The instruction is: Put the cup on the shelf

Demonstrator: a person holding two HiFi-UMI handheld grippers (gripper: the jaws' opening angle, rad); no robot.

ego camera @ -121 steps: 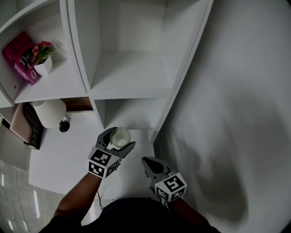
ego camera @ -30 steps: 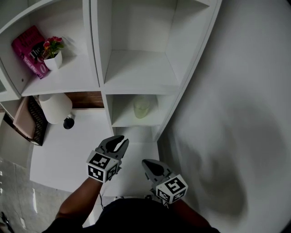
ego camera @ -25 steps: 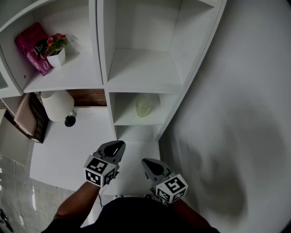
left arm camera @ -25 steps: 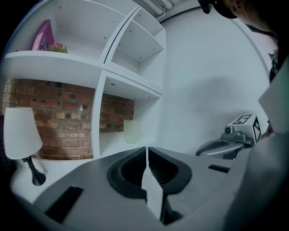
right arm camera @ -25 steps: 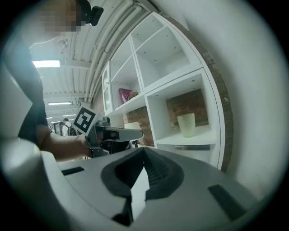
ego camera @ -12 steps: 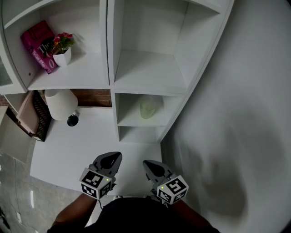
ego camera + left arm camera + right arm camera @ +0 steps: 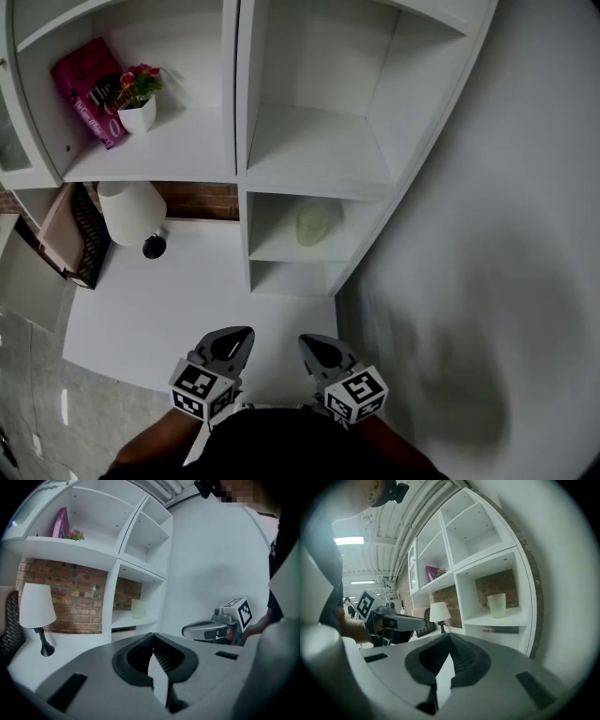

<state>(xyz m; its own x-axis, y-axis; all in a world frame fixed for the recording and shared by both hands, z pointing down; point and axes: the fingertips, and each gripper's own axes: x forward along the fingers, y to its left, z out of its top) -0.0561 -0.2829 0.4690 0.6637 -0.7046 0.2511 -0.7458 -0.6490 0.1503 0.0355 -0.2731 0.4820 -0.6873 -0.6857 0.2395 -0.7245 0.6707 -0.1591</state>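
We see both grippers low at the near edge of the head view, side by side over the white desk [image 7: 159, 309], each in one of the person's hands. The left gripper [image 7: 242, 332] has its jaws pressed together with nothing between them. The right gripper [image 7: 306, 339] is the same: jaws together and empty. The two sit near each other but don't touch, both aimed toward the shelf unit [image 7: 242, 141]. In each gripper view we spot the other gripper off to the side with its marker cube.

Past the desk, the cup [image 7: 311, 225], pale and translucent, stands upright on the shelf. It's alone in the right column, in the compartment second from the bottom, roughly mid-board, well apart from both grippers. Below it is a thin low slot; we can't make out what's inside.

Left of that column, a white-shaded lamp [image 7: 130, 210] on a dark base stands on the desk in front of a brick wall [image 7: 202, 202]. At the desk's far left edge there's a dark woven chair [image 7: 86, 251].

Farther up, the left shelf board carries a small white pot of red flowers [image 7: 139, 105]. A pink book [image 7: 84, 86] leans just behind it. The compartment above the cup holds nothing we can see. A plain white wall [image 7: 487, 234] fills the right side.
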